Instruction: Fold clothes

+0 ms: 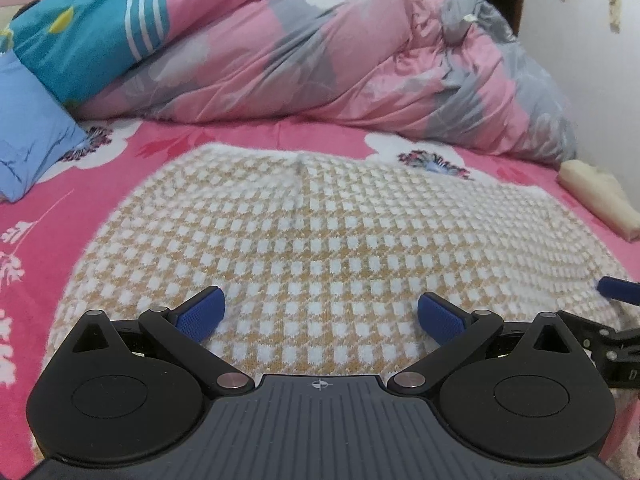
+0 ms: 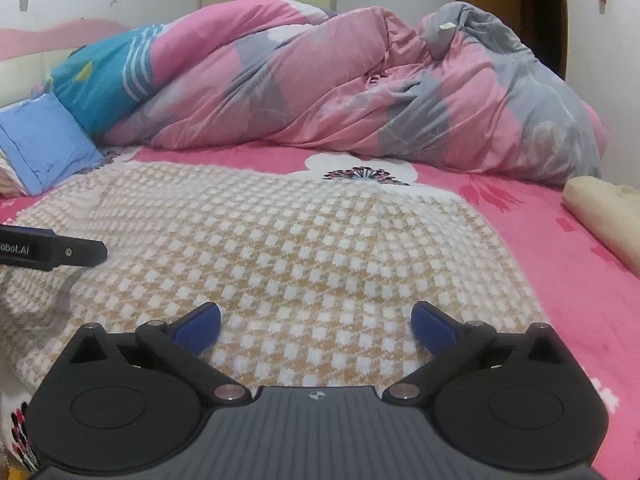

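On the pink floral bedsheet [image 1: 248,136] a tan-and-white checked knit garment [image 1: 320,224] lies spread flat, filling the near half of the bed. Its long axis seems to run side to side across both views, left edge curving off near the blue pillow [image 2: 44,140], right edge ending short of a cream folded cloth [image 2: 604,216] (which end is collar or hem I cannot tell; a faint seam or crease runs toward the far edge in the left view).

Just above its near edge hover the left gripper [image 1: 320,314] and the right gripper [image 2: 316,322], side by side, each with blue pads spread wide apart and holding nothing. The step in hand looks like taking the near edge. To do it well, I would lower both tools level, pinch only the top layer at matching spots, and carry the edge straight toward the far side so the checks line up. Fluffy knit may slip or bunch.

Behind, a pink and grey duvet [image 1: 320,60] is heaped along the wall.
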A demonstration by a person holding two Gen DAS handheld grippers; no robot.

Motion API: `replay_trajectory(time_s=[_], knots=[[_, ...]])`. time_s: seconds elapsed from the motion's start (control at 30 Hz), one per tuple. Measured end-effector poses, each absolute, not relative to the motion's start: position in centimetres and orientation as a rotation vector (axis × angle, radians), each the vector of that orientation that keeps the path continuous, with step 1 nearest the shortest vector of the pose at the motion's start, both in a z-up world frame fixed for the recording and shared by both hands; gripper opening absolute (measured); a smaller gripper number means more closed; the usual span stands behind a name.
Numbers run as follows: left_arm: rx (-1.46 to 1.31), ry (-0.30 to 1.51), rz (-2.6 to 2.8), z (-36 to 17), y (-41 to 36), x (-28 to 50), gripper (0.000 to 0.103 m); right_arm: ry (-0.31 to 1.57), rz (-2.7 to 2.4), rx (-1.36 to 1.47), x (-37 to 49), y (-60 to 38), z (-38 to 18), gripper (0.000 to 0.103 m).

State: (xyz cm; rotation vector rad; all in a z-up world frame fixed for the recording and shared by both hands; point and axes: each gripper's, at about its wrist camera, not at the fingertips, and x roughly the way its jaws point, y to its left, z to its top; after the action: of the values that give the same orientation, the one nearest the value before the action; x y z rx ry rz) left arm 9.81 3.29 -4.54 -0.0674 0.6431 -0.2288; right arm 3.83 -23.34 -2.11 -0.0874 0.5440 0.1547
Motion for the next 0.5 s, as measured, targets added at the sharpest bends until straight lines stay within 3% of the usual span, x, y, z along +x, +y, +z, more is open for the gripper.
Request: replay_trajectory(time_s=[0.37, 0.5], knots=[[-0.054, 0.664, -0.228, -4.6, 3.2, 10.0, 0.103, 0.581, 0.167, -0.087, 3.6, -23.6, -0.5, 0.103], [-0.052, 0.665, -0.224, -4.5, 3.1, 10.1, 0.103, 0.385, 0.265, -0.060, 1.8, -22.5, 2.7, 0.103]])
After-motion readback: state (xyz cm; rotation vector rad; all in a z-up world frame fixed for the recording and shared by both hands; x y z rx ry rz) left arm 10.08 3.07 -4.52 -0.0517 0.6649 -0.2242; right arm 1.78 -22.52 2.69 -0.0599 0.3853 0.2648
